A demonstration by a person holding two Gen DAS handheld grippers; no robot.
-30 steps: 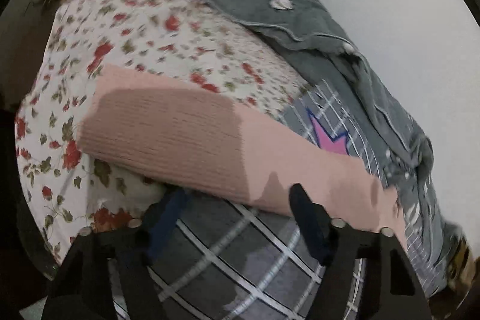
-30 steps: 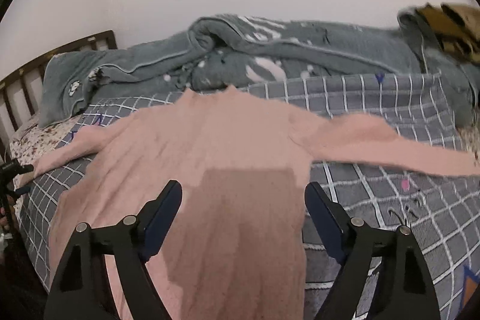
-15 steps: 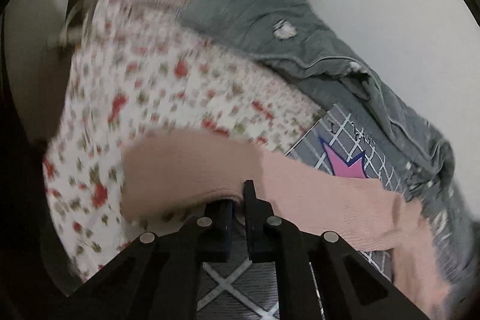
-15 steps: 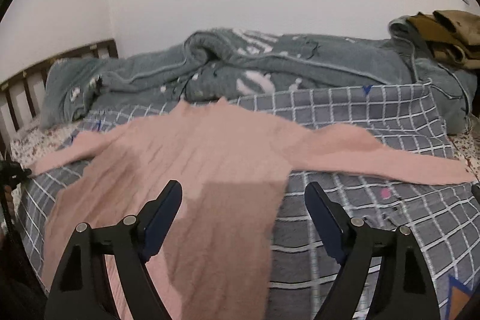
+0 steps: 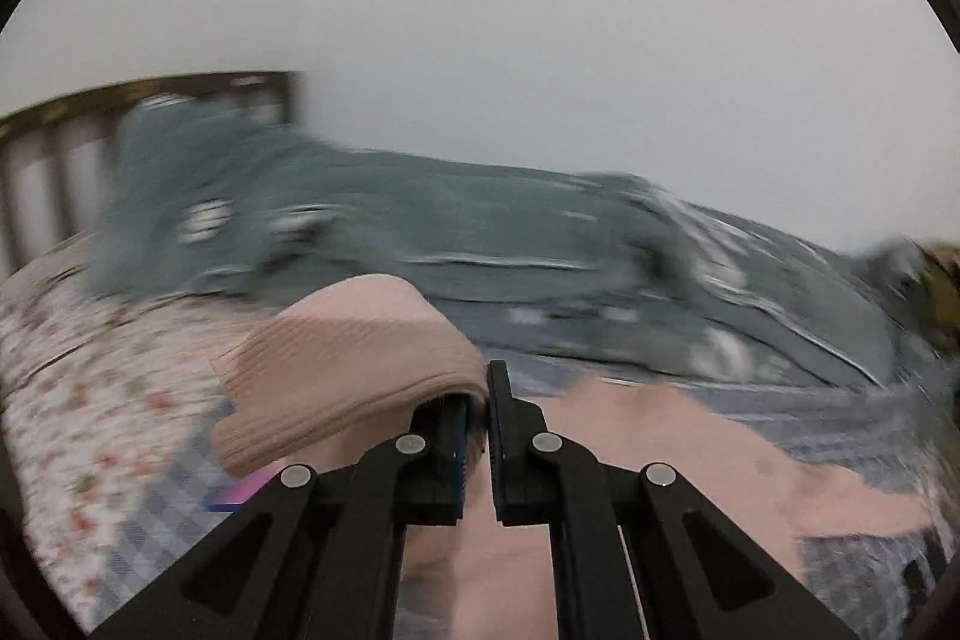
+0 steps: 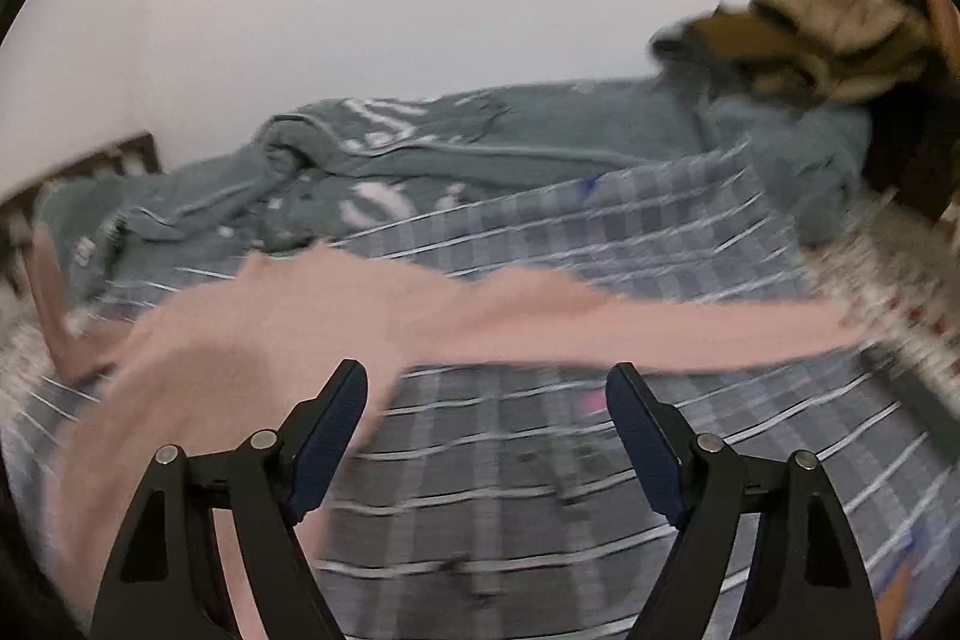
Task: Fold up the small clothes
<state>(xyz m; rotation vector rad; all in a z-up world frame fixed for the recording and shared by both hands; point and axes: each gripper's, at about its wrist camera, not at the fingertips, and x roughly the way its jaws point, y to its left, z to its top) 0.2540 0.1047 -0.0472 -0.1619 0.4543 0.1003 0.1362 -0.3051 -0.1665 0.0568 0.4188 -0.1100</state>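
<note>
A: What sits at the far left of the bed?

B: A dark slatted headboard point(image 5: 54, 148), then a floral sheet point(image 5: 90, 376) below it. A rumpled grey-green blanket point(image 5: 480, 256) runs along the wall behind everything.

A: And the left tongs point(image 5: 480, 400)?

B: Their 2 jaws are pressed together, pinching a sleeve of the pink sweater point(image 5: 354, 352). The ribbed sleeve arches up and over the left jaw, lifted off the bed, while the rest of the sweater lies flat below and to the right. The view is blurred.

A: Where does the sweater lie in the right wrist view?

B: The pink sweater point(image 6: 252, 340) is spread on the grey checked cover point(image 6: 570, 460), body toward the left, its other sleeve stretched flat to the right, toward the floral sheet.

A: The right tongs point(image 6: 486, 394)?

B: Spread wide, nothing between the jaws; the left jaw hangs over the sweater's edge, the right over bare cover. A brown garment point(image 6: 810, 40) is heaped at the far right.
</note>
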